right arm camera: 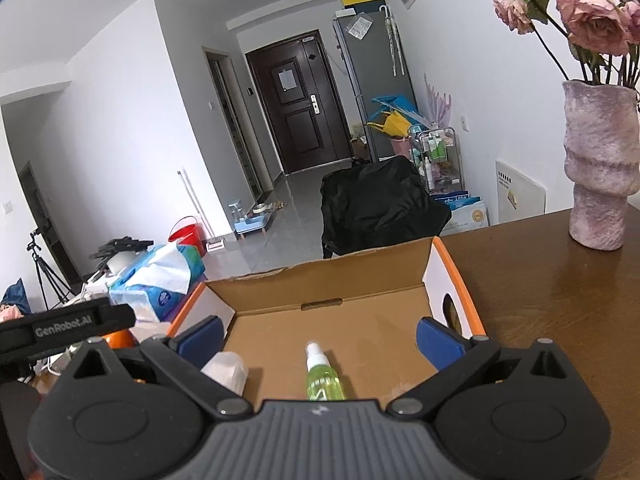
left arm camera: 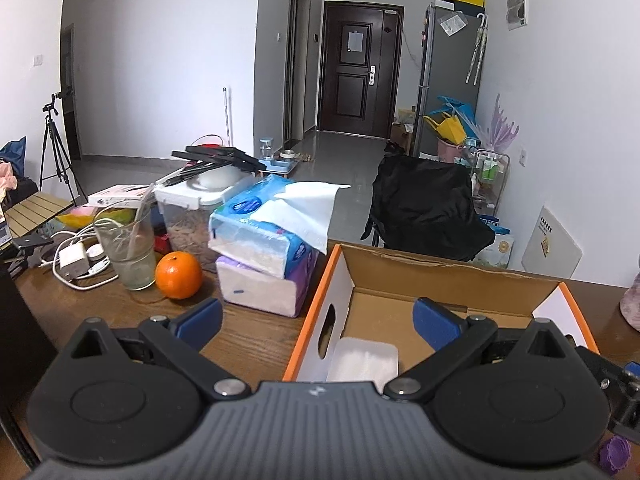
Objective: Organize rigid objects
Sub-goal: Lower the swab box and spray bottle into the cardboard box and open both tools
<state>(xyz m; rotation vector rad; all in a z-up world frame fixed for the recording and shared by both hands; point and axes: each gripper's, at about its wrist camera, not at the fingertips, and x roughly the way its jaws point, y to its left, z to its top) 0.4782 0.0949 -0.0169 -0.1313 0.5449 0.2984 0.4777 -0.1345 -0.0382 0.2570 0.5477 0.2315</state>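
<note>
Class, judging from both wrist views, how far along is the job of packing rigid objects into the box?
Done: a green spray bottle and a white container lie in the orange-edged cardboard box. In hand: nothing; the left gripper and right gripper are open and empty. Left: the round orange fruit and clear drinking glass sit outside on the wooden table.

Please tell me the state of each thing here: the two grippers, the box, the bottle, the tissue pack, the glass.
Left gripper: open, empty.
Right gripper: open, empty.
Cardboard box: open.
Spray bottle: lying in the box.
Tissue pack: open, one tissue sticking out.
Glass: upright, nearly empty.
</note>
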